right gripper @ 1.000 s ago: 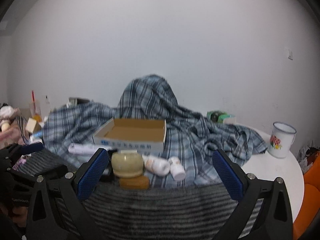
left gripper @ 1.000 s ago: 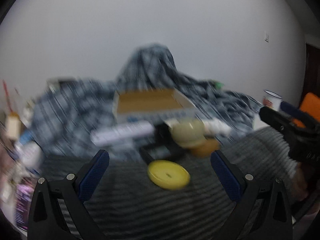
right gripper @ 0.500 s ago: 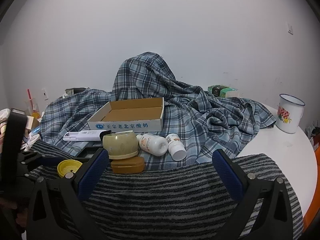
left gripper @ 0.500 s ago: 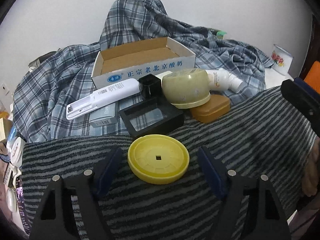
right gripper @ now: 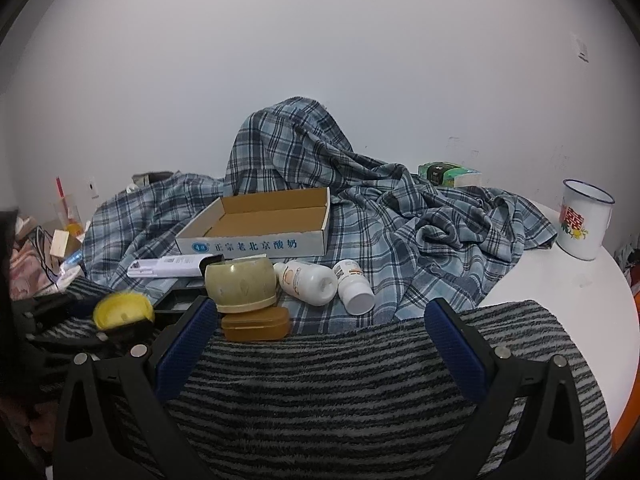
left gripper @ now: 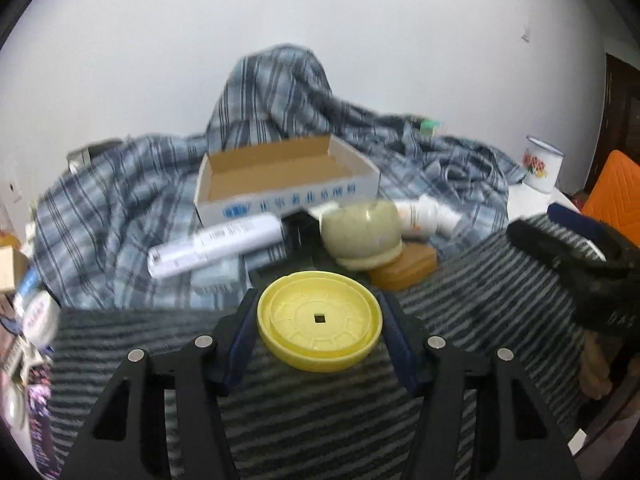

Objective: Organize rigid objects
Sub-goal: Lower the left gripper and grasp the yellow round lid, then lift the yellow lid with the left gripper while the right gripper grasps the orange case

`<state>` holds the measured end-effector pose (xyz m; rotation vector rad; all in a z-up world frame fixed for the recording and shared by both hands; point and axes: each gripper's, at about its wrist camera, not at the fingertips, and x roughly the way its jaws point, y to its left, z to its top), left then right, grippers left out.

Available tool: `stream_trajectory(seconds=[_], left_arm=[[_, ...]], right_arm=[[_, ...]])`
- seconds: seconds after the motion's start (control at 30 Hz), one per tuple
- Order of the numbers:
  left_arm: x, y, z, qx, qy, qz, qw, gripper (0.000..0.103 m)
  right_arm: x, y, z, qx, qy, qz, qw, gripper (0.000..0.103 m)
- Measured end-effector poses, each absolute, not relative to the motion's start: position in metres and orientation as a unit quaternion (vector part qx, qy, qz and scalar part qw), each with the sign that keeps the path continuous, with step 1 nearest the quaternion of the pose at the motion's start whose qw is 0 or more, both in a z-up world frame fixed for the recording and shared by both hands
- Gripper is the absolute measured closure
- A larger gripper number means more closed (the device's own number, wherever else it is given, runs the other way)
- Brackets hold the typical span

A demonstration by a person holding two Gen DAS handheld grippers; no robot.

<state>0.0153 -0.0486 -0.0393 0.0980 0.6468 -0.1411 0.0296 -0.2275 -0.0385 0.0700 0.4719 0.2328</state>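
The left tool [left gripper: 318, 330] is closing around the round yellow plastic lid [left gripper: 319, 322], which lies flat between its blue pads on the grey striped cloth [left gripper: 320, 420]; whether the pads press it I cannot tell. The right tool [right gripper: 320, 330] stands wide open and empty, farther from this lid. Behind the lid lie a beige jar [left gripper: 362, 236], then the open cardboard box [left gripper: 286, 184] on a checked blue cloth [left gripper: 116, 184], and the white wall [left gripper: 320, 20] last.

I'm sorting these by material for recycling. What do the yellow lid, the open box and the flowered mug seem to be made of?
Yellow lid: likely moulded plastic, semi-gloss, with raised ribs and a square centre hole.
Open box: cardboard, brown and matte inside, white printed outside, with folded edges.
Flowered mug: probably enamelled metal, glossy white with a thin dark-blue rim; ceramic cannot be ruled out.
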Motion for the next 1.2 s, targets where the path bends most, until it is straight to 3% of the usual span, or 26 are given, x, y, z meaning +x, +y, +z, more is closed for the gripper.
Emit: stream_trajectory(seconds=[0.2, 0.57, 0.77, 0.83, 0.93, 1.2], left_arm=[[0.030, -0.029, -0.010, 0.008, 0.259, -0.067, 0.963, 0.043], [0.037, -0.025, -0.025, 0.014, 0.240, -0.037, 0.970, 0.042], [0.043, -0.014, -0.028, -0.012, 0.256, -0.037, 0.966, 0.042], [0.042, -0.015, -0.029, -0.010, 0.254, -0.035, 0.966, 0.042], [0.040, -0.020, -0.029, 0.001, 0.250, -0.033, 0.968, 0.042], [0.040, -0.020, -0.030, 0.002, 0.250, -0.030, 0.968, 0.042]], right_arm=[[0.038, -0.212, -0.030, 0.013, 0.249, 0.126, 0.960, 0.000], [0.089, -0.162, -0.053, -0.005, 0.344, 0.160, 0.925, 0.000], [0.113, -0.148, -0.072, -0.028, 0.406, 0.161, 0.899, 0.010], [0.119, -0.145, -0.079, -0.027, 0.423, 0.174, 0.889, 0.018], [0.124, -0.144, -0.086, -0.029, 0.437, 0.164, 0.884, 0.041], [0.116, -0.143, -0.080, -0.033, 0.418, 0.165, 0.893, 0.042]])
